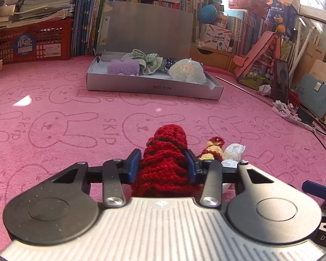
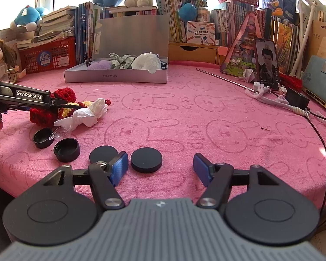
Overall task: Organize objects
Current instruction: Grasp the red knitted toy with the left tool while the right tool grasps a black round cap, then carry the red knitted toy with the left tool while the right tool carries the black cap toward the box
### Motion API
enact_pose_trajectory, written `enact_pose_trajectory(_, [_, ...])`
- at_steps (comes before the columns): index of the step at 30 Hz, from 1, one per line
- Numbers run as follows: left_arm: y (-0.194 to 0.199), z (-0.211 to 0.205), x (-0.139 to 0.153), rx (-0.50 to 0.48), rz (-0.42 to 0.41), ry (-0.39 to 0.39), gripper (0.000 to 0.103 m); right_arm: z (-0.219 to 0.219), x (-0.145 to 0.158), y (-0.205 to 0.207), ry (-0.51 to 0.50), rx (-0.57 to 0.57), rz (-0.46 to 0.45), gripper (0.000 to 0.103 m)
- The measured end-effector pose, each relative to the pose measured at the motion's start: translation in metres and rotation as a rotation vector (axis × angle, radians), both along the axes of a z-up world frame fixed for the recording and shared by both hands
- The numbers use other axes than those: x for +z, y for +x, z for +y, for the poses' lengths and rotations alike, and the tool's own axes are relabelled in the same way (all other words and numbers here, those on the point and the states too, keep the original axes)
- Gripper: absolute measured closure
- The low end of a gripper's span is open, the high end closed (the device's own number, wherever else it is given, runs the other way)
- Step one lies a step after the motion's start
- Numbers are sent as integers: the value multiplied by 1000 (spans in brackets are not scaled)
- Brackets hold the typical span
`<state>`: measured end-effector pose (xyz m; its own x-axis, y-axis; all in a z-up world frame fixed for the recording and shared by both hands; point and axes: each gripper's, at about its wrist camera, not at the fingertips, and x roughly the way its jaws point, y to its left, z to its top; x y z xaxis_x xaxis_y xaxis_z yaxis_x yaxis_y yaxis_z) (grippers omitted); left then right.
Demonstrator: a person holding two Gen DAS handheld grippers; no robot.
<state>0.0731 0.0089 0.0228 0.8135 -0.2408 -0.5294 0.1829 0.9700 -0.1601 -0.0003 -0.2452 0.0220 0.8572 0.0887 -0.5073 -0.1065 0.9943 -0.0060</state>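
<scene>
Your left gripper (image 1: 164,163) clamps the red knit piece (image 1: 165,152) at lower centre, probably bound for the grey box (image 1: 154,88); your right gripper (image 2: 160,167) stands apart, empty

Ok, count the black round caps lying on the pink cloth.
4, all in the right wrist view: one ahead of the gripper, one partly behind its finger, and two open-side-up farther left.
</scene>
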Motion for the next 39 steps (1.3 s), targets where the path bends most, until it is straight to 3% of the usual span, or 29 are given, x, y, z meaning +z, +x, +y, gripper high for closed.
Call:
enact_pose_trajectory(6, [-3,2,9,31,-49,36,55,4,1,-1,0,19,-11,57])
enact_pose_trajectory(10, [2,6,3,30,-14,36,53,3,2,1,8,17,-9,67])
enact_pose_trajectory(19, [10,-3,-6,19,6,72,48,3,2,5,22,20,-9,67])
enact_pose_trajectory(27, [9,-3,-2,21,9,63,56,3,3,11,44,25,-7,67])
enact_pose_trajectory(39, [12,5,14,46,1,49,57,3,17,30,87,8,-34,68])
